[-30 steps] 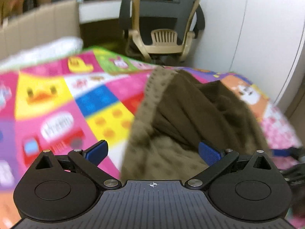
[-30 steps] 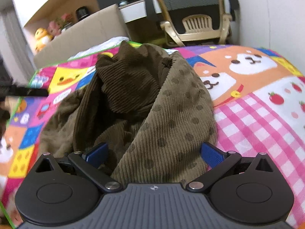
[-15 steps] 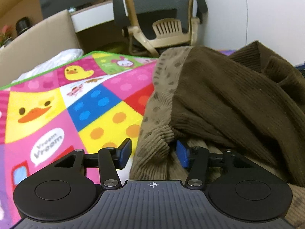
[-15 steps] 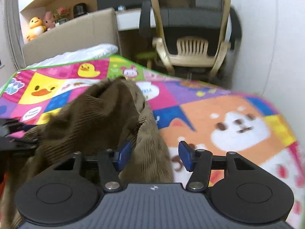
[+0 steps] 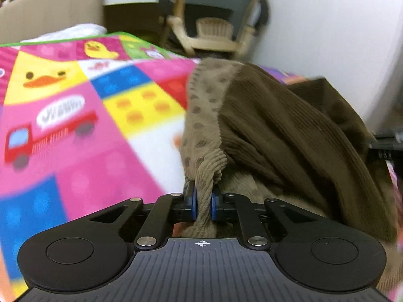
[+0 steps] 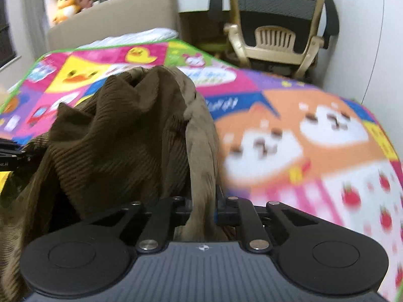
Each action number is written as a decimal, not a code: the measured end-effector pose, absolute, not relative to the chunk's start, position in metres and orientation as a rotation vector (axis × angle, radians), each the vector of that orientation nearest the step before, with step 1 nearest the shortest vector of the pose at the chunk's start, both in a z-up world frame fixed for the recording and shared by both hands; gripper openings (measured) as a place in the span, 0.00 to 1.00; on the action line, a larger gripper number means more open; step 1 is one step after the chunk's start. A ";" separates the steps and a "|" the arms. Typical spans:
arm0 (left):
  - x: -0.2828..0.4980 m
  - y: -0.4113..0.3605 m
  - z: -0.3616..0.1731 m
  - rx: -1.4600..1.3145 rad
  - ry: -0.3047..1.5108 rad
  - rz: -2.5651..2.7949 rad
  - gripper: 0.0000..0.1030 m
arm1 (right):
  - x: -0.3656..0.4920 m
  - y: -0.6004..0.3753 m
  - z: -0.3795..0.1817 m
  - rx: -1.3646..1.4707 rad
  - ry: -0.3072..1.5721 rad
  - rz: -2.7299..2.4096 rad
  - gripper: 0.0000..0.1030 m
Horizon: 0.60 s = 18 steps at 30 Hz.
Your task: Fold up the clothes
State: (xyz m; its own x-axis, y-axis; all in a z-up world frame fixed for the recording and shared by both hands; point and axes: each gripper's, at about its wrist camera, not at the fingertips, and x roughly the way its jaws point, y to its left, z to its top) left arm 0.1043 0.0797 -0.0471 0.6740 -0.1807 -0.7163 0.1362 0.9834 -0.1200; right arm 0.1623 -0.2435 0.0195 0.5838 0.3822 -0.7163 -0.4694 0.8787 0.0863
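Pinching a bunched edge of the brown corduroy garment [image 5: 277,136], the left gripper [image 5: 202,202] has its jaws nearly closed on fabric — the right gripper [image 6: 204,206] likewise clamps a lighter fold. Between them the garment hangs gathered above the cartoon play mat [image 5: 75,125], an office chair [image 6: 277,32] at 12 o'clock.

Left wrist view: low, close over play mat [image 5: 75,138], facing office chair [image 5: 214,25] and white wall. Right wrist view: same low height, same heading, chair [image 6: 274,35] ahead. Both share brown corduroy garment [image 5: 277,130] [image 6: 121,130], mat [image 6: 302,138], chair. Each lens sits right behind own jaws.
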 end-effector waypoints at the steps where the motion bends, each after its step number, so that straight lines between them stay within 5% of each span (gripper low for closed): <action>1: 0.090 0.079 -0.048 -0.040 0.817 -0.184 0.11 | 0.147 -0.249 0.019 -0.116 0.818 0.508 0.11; 6: 0.063 0.080 -0.023 0.004 0.775 -0.199 0.23 | 0.105 -0.257 0.023 -0.131 0.817 0.535 0.11; 8: 0.060 0.079 -0.004 -0.036 0.731 -0.248 0.46 | 0.102 -0.256 0.024 -0.139 0.796 0.529 0.12; 10: 0.057 0.071 0.011 -0.108 0.717 -0.348 0.84 | 0.106 -0.259 0.029 -0.116 0.771 0.509 0.27; 11: 0.056 0.066 0.015 -0.144 0.719 -0.405 0.86 | 0.108 -0.261 0.033 -0.098 0.750 0.495 0.31; 13: 0.061 0.055 0.012 -0.139 0.730 -0.433 0.89 | 0.113 -0.269 0.046 -0.060 0.682 0.459 0.60; 17: 0.072 0.034 0.006 -0.121 0.753 -0.481 0.88 | 0.118 -0.276 0.066 0.038 0.594 0.463 0.80; 18: 0.075 0.029 0.004 -0.116 0.758 -0.492 0.79 | 0.119 -0.278 0.070 0.067 0.578 0.472 0.87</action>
